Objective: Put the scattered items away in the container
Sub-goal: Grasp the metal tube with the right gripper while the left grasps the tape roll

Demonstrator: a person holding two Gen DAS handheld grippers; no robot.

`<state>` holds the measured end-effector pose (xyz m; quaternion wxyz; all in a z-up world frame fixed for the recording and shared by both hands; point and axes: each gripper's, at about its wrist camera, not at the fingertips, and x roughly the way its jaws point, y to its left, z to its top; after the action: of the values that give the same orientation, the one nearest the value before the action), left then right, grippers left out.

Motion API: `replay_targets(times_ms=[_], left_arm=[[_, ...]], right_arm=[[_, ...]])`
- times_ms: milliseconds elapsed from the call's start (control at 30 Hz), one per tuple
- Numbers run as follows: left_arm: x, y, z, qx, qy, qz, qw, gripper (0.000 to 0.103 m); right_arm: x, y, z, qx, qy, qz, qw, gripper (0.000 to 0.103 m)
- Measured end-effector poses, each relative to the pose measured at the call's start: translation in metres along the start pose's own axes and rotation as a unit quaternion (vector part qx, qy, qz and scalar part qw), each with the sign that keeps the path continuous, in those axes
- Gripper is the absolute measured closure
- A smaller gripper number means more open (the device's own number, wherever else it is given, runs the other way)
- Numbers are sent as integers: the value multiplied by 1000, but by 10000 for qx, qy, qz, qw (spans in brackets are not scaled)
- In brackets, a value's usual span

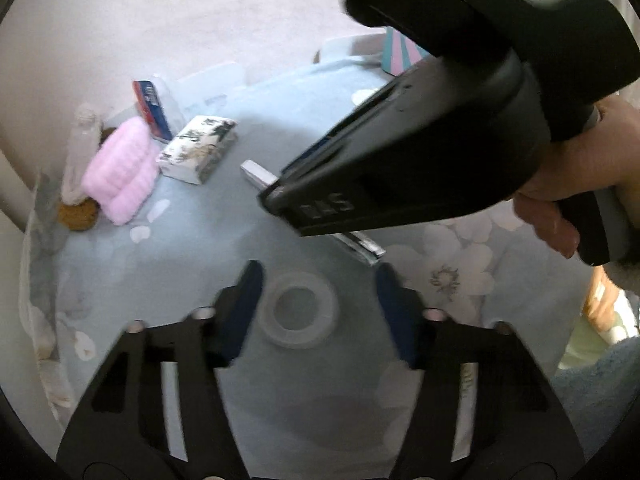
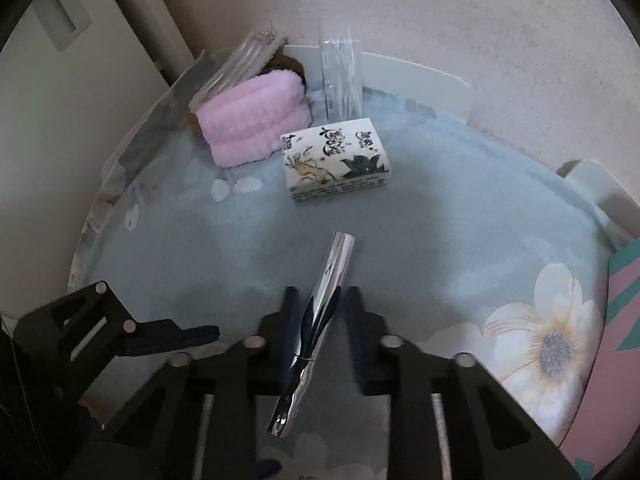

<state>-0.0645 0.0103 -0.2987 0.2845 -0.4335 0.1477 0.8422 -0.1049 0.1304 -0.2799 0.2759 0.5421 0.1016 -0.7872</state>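
A clear tape roll lies flat on the pale blue floral cloth, between the fingers of my left gripper. The jaws stand open around it, and the right pad is clearly apart from it. My right gripper is shut on a shiny silver tube, which lies on the cloth and pokes out past both ends of the pads. In the left wrist view the tube shows under the right gripper's black housing, which a hand holds.
At the back left are a pink fluffy cloth, a white printed tissue pack, clear plastic packets, a brown item and a blue-red box. White plastic walls rise behind the cloth. A pink-teal striped thing lies at the right.
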Motion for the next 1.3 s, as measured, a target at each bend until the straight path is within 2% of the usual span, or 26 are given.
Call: replay_targets(times_ms=[33, 100, 167, 467, 600, 733, 967, 1033, 1067, 1100, 1167, 1233, 1300], left_arm=[[-1, 2, -1, -16, -25, 75, 10000, 73], [-1, 7, -2, -136, -5, -64, 9999, 89], [-1, 10, -4, -223, -46, -83, 9997, 91], [1, 6, -9, -306, -124, -109, 9994, 91], [-1, 2, -9, -303, -147, -80, 9994, 98], [-12, -1, -9, -311, -283, -50, 9991, 99], [-24, 19, -8, -370, -378, 71, 9986, 100], [-19, 27, 0, -305, -203, 194, 9991, 89], [-16, 27, 2, -305, -84, 294, 9991, 63], [-16, 27, 1, -304, -60, 358, 9989, 30], [-24, 27, -1, -271, -205, 388, 9987, 10], [-30, 25, -3, -207, -293, 371, 9987, 9], [-29, 21, -3, -125, -219, 412, 9988, 9]], right_arm=[[0, 0, 0, -24, -8, -15, 10000, 87], [-2, -1, -1, -70, -51, -141, 9999, 89], [-6, -4, -2, -8, -109, -123, 9999, 89], [-12, -10, -3, 7, -181, -118, 9998, 89], [-13, -11, -1, 79, -240, -101, 9996, 90], [-18, -14, 1, 104, -306, -111, 9994, 90], [-24, -17, 4, 158, -399, -94, 9990, 90], [-24, -16, 4, 86, -388, -72, 9992, 90], [-23, -17, 6, 71, -379, -62, 9992, 90], [-30, -10, -3, 64, -377, -66, 9992, 90], [-30, -9, -3, 81, -362, -46, 9993, 90], [-30, -6, -11, 95, -344, -27, 9994, 90], [-24, -2, -12, 98, -324, -18, 9994, 90]])
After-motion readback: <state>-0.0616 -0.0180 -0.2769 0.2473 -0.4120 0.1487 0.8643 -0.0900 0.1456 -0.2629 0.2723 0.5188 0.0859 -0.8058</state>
